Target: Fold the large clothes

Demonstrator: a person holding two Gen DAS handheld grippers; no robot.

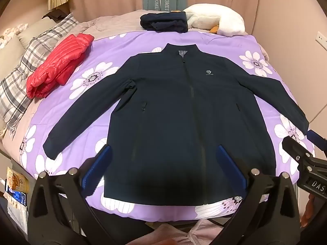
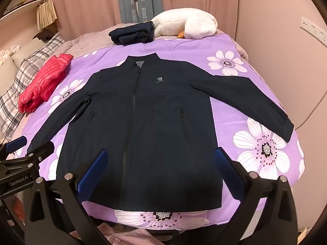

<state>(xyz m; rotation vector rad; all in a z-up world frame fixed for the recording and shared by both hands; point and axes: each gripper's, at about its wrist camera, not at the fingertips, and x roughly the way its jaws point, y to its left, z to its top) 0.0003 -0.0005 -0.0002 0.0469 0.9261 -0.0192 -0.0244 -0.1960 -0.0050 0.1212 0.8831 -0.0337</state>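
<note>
While the navy jacket (image 1: 184, 110) is lying flat and face up across the purple flowered bedspread (image 1: 126, 47), zipped closed with its collar pointing toward the far curtains, both sleeves are stretching outward and down toward the bed's near corners. Its hem is sitting close to the near edge of the bed.

Hovering above the lower part of the jacket, the left hand-held gripper (image 1: 163, 167) is standing with its blue-padded jaws spread wide and nothing between them. Beside it, the right hand-held gripper (image 2: 161, 169) is likewise hanging over the hem area with its jaws fully apart and gripping nothing. Neither one is touching the fabric as far as the two wrist views show.

A folded red puffer jacket (image 1: 59, 63) is resting on the left part of the bed, near a plaid pillow (image 1: 24, 69). Beyond the collar, a folded dark garment (image 2: 132, 33) is lying on the far side, just beside a white plush toy (image 2: 190, 25) with an orange beak.
</note>
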